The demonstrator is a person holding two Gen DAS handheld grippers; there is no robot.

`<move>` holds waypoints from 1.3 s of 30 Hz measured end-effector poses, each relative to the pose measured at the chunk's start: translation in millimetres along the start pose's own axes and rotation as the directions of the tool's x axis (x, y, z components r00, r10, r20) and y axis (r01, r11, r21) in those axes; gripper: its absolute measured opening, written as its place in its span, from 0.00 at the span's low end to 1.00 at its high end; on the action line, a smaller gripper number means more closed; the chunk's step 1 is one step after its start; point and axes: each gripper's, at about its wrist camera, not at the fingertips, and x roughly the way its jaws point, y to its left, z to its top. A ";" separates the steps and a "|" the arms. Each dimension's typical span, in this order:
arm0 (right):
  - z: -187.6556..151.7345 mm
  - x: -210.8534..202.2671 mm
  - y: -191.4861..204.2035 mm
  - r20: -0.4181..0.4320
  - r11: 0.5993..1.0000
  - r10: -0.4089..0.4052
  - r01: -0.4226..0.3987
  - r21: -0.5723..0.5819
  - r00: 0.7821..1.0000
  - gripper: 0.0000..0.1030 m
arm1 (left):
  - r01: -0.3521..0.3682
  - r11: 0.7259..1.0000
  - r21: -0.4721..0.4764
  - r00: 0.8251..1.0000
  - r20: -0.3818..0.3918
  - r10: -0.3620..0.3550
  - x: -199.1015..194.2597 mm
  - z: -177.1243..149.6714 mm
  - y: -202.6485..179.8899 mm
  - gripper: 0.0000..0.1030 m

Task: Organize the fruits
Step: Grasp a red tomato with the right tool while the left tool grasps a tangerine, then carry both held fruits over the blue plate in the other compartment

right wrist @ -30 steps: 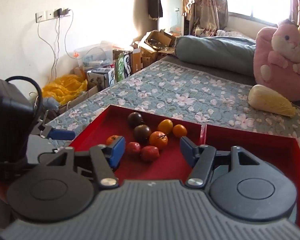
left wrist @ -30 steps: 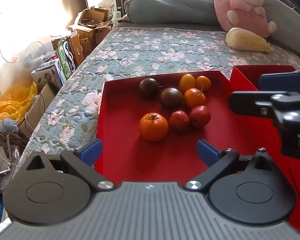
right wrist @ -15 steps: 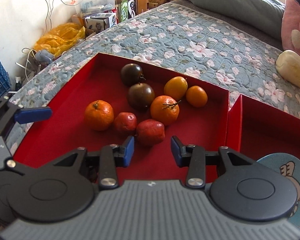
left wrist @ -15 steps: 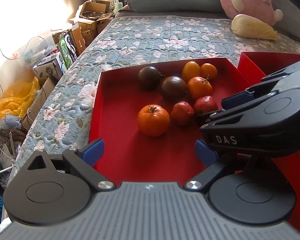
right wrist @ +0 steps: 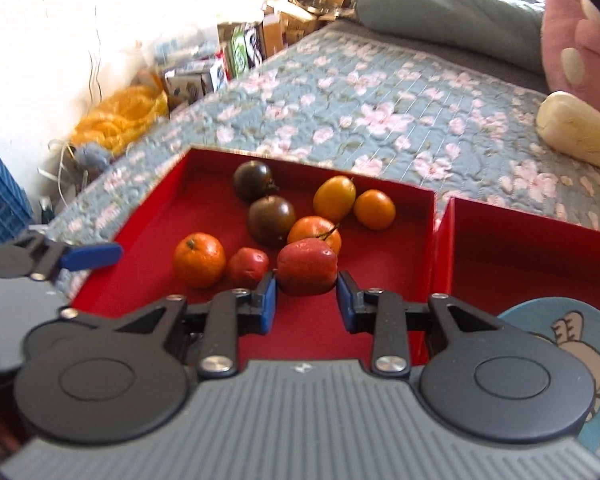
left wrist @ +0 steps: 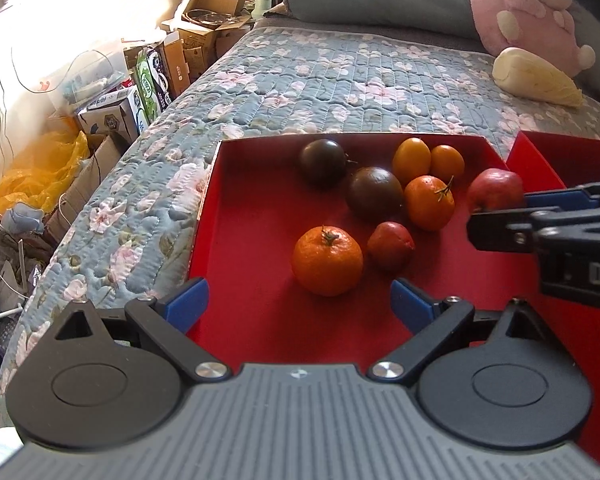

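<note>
Red fruit [right wrist: 306, 267] between right gripper [right wrist: 306, 302] pads, seemingly pinched

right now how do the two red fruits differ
The bigger red fruit sits between the right claw's pads, which are closed on it; the smaller red fruit lies free on the left red tray beside the large orange. The held one looks lumpier. Both are dull red.

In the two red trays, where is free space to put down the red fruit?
The right tray shows bare floor beyond the divider wall. In the left tray, the near-left floor is free, but its middle is crowded around the large orange. The right gripper holds the red fruit.
</note>
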 end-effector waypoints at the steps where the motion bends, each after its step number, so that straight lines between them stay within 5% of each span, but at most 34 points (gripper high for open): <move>1: -0.6 -7.0 -0.9 0.017 1.000 0.003 -0.003 0.014 1.000 0.34 | 0.000 1.000 -0.004 1.000 0.001 0.000 0.9 0.8 0.1 0.96; 8: -11.5 -47.8 -5.1 0.096 0.996 0.042 -0.049 0.075 0.994 0.34 | 0.055 0.998 -0.034 0.998 -0.019 -0.055 13.3 8.1 3.7 0.82; 17: -25.7 -72.2 -1.5 0.120 0.997 0.037 -0.045 0.058 0.992 0.34 | 0.101 0.995 -0.029 0.995 -0.004 -0.101 14.4 8.2 1.3 0.45; 39: -70.5 -108.0 15.9 0.093 0.999 0.042 -0.043 0.011 0.995 0.34 | 0.057 0.998 -0.023 0.998 0.031 -0.056 -37.2 -8.2 -7.1 0.44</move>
